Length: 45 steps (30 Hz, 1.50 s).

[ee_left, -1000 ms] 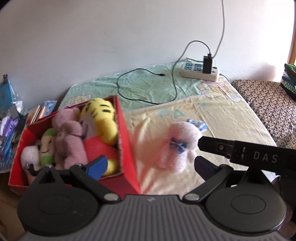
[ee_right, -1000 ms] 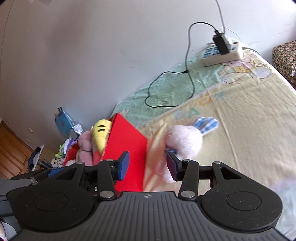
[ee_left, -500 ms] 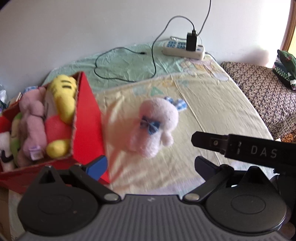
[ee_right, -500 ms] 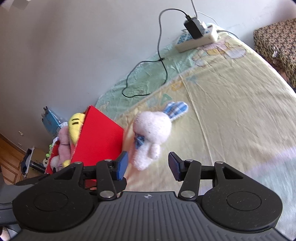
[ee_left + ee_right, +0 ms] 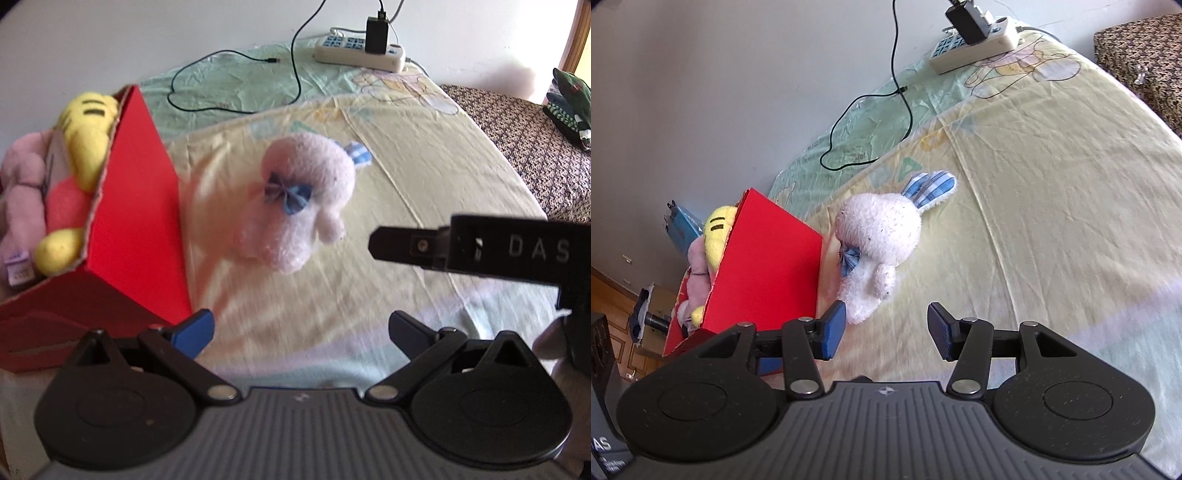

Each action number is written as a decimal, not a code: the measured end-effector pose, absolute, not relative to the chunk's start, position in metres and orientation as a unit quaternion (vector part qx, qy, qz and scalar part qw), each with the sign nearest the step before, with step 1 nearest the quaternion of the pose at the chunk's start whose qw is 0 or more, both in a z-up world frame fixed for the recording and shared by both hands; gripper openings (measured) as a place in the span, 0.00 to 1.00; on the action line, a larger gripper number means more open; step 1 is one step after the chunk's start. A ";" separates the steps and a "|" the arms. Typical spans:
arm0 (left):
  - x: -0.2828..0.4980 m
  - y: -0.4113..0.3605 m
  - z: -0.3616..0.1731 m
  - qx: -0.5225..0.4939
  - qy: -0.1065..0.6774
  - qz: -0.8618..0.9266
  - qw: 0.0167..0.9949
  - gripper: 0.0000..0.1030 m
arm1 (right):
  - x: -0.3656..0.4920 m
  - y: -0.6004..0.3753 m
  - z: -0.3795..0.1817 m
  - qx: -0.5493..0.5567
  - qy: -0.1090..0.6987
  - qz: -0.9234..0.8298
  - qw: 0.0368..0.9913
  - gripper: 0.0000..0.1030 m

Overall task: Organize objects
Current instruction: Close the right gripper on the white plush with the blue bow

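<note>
Fingers of right gripper spread wide, empty, w/ bunny centre frame beside red box; left gripper also wide. Straddle bunny's body before squeezing.

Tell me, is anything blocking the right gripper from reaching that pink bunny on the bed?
Nothing visible does. The right gripper is open, with only bare sheet between it and the pink bunny. The red box stands beside the bunny, not in the path.

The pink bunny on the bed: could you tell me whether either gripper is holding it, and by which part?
Nothing is held. Both grippers' jaws stand open and empty, and the pink bunny lies free on the bedsheet beside the red box.
</note>
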State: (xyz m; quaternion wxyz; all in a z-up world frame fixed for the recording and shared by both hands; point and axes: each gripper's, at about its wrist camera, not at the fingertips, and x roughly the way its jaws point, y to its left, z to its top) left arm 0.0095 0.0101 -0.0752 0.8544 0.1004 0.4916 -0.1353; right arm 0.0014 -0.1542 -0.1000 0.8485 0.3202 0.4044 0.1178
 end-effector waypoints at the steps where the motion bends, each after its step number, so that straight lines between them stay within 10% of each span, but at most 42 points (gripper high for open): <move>1: 0.010 0.012 -0.078 0.097 0.493 -0.138 0.853 0.98 | 0.004 -0.153 -0.101 0.318 0.405 0.120 0.848 0.52; 22: 0.028 0.041 -0.097 0.066 0.510 -0.155 0.844 0.97 | 0.077 -0.132 -0.141 0.371 0.402 0.144 0.825 0.58; 29: 0.032 0.045 -0.096 0.063 0.511 -0.152 0.844 0.97 | 0.078 -0.136 -0.147 0.419 0.398 0.172 0.798 0.35; 45: 0.029 0.033 -0.082 0.010 0.486 -0.245 0.839 0.97 | 0.017 -0.182 -0.140 0.413 0.409 0.171 0.795 0.31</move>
